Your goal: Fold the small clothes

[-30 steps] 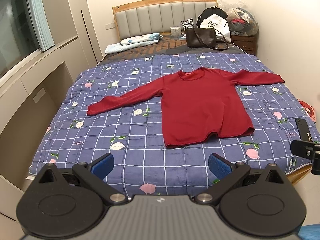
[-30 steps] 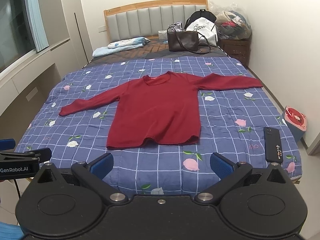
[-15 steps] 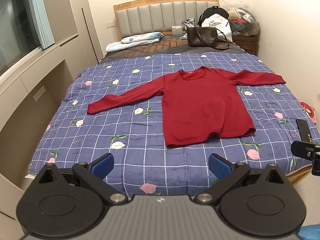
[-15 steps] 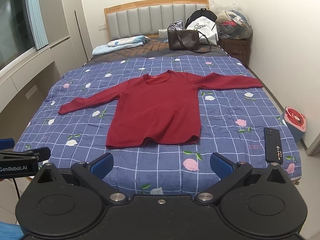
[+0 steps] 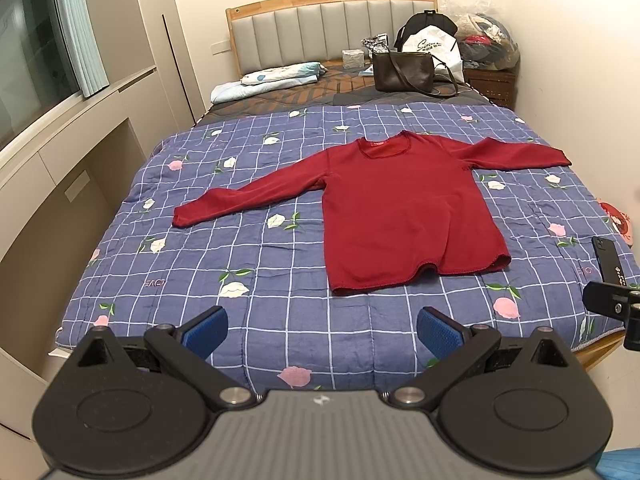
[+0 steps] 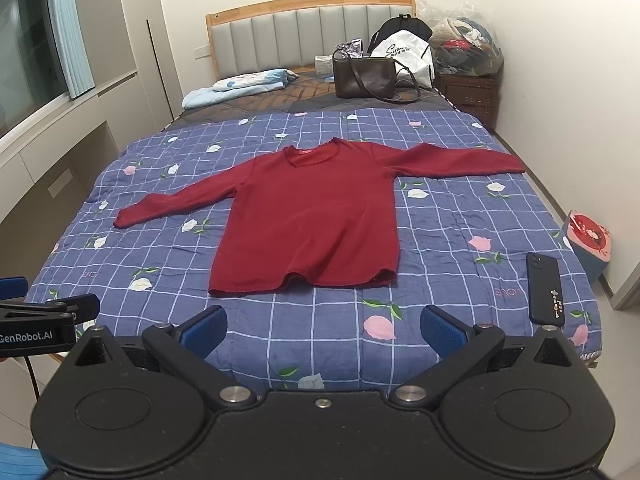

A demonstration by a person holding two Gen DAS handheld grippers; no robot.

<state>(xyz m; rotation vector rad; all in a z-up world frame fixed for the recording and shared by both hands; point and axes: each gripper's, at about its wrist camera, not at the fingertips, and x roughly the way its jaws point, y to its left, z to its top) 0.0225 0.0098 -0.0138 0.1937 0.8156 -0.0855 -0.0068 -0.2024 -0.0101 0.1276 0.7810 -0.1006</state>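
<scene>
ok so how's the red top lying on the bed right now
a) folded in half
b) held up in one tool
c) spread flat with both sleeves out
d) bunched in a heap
c, the red top lies flat on the checked quilt with a sleeve stretched out to each side, and both tools are open and clear of it.

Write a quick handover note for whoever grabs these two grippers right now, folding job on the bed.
Left gripper: open, empty, held back at the foot of the bed.
Right gripper: open, empty, also held back at the foot.
Red long-sleeved top: flat on the blue checked quilt, neck toward the headboard, both sleeves spread out to the sides, hem nearest you.
Black phone: on the quilt near the right edge, clear of the top.
Done: top laid out, no fold made yet.
Left: the whole fold, probably sleeves in first, then the body.
</scene>
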